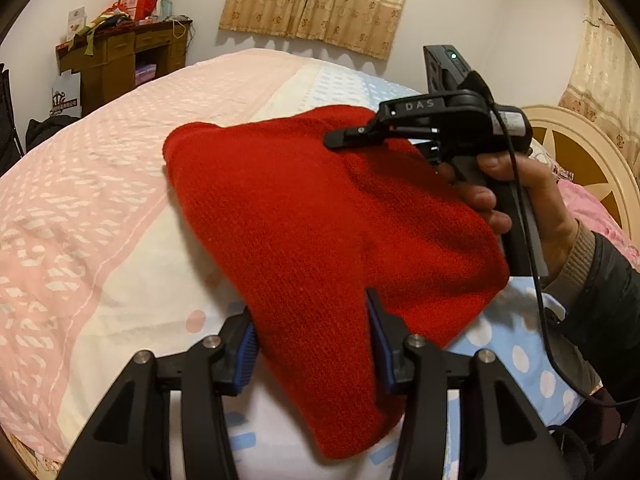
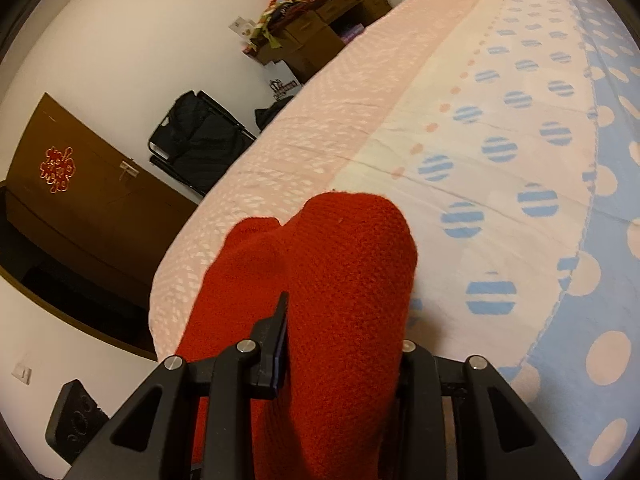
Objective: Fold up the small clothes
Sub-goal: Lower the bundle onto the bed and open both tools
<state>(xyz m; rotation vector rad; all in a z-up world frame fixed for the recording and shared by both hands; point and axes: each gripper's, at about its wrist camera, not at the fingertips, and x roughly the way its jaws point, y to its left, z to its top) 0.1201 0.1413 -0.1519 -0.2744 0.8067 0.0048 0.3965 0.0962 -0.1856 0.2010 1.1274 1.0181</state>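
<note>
While the bed (image 1: 100, 208) fills most of both views under a sheet banded in pink, white and blue with dots and striped discs, the red knitted garment (image 1: 304, 216) lies draped across its near part, bunched and folded over on itself rather than flat; the bed serves here as the landmark for all else. Beyond the bed's far end, against the white wall, stands a brown wooden desk (image 1: 120, 60) heaped with red boxes and coloured bits; above the bed's far side hangs a beige patterned curtain (image 1: 316, 0); at the bed's right side in the left wrist view rises a cream headboard (image 1: 576, 136) with a brown star panel. Off the bed's left edge in the right wrist view a dark folding chair (image 2: 196, 140) with black clothing stands by the wall, and nearer along that edge a brown door (image 2: 92, 200) bears a red knot ornament.

Over the bed, the left gripper (image 1: 312, 344) stands with its jaws apart; a fold of the red garment hangs between the blue pads, touching the right one, with a gap at the left one. The right gripper (image 2: 340, 360) is clamped on a thick wad of the same garment, which swells out past its fingers and hides the right one; a person's hand (image 1: 516, 196) in a dark sleeve holds its handle above the bed's blue-dotted part.
</note>
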